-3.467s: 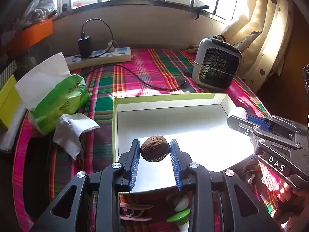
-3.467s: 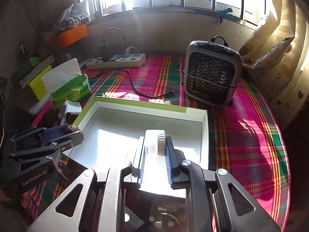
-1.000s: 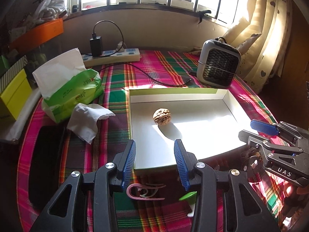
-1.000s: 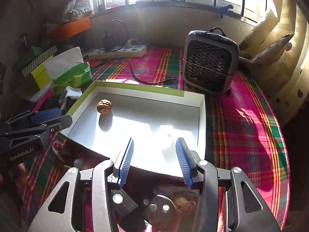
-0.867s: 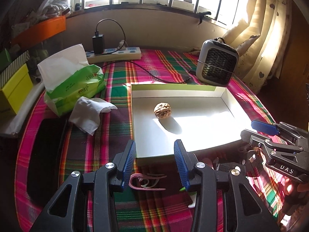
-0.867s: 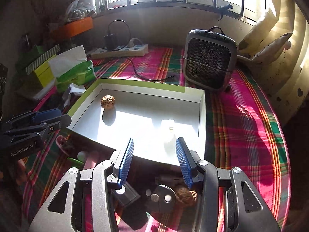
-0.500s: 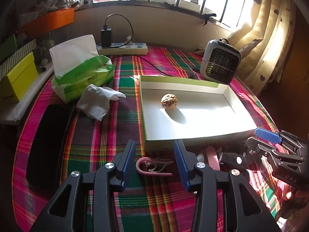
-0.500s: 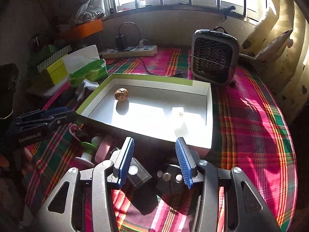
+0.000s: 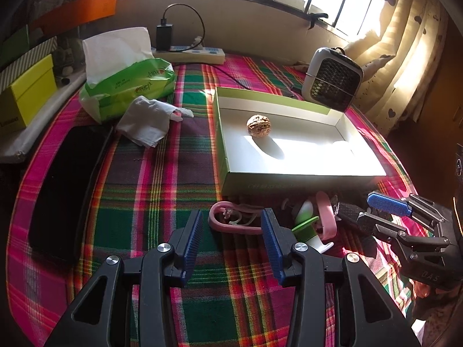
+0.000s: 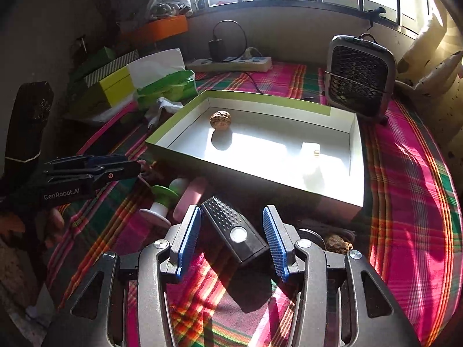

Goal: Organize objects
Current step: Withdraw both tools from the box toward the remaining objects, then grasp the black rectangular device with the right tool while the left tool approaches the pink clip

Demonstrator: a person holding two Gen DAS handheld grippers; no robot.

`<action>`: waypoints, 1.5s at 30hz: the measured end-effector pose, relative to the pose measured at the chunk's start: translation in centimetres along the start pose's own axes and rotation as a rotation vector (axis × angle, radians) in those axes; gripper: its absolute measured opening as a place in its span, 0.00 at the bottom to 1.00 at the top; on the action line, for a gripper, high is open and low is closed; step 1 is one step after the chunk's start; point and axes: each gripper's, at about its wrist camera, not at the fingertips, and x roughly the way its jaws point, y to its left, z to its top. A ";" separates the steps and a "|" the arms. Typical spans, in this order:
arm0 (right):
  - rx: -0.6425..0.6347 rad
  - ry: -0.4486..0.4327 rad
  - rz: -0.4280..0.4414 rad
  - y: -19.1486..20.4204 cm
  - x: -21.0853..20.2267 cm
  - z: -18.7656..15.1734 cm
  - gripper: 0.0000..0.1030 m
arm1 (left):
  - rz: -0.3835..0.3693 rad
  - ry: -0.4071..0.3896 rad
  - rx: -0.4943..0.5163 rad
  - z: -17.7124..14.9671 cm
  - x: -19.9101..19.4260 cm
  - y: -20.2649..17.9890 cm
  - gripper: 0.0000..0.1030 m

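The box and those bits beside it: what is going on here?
A person is sorting small things into the box with a pair of tongs in each hand. A walnut already lies inside. The left tongs, open, hover at a pink clip. The right tongs, open, straddle a black block without gripping it.

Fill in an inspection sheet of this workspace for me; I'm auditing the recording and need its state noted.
Surface: plaid cloth, sunlit.
Job's things: walnut and white roll in tray; pink hook, black textured block, green-and-white spool lie in front of it.
Clutter: tissue pack, crumpled tissue, yellow box.
Grippers: left claw open over hook; right claw open around block.
Cables: power strip, charger cord.
Surroundings: small fan, barred window, curtain.
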 end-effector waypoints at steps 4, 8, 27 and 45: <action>-0.024 0.023 -0.006 0.3 0.6 -0.3 0.45 | -0.001 0.011 0.002 -0.2 0.4 0.0 0.39; -0.022 0.043 -0.012 0.3 0.9 -0.6 0.45 | 0.023 0.015 0.023 -0.2 0.7 -0.2 0.39; -0.044 0.108 -0.087 1.2 2.4 -1.2 0.45 | -0.020 0.035 0.063 0.7 1.8 -0.1 0.40; -0.002 0.082 -0.122 0.8 2.2 -1.1 0.34 | -0.054 0.070 0.087 -1.2 0.5 -0.5 0.40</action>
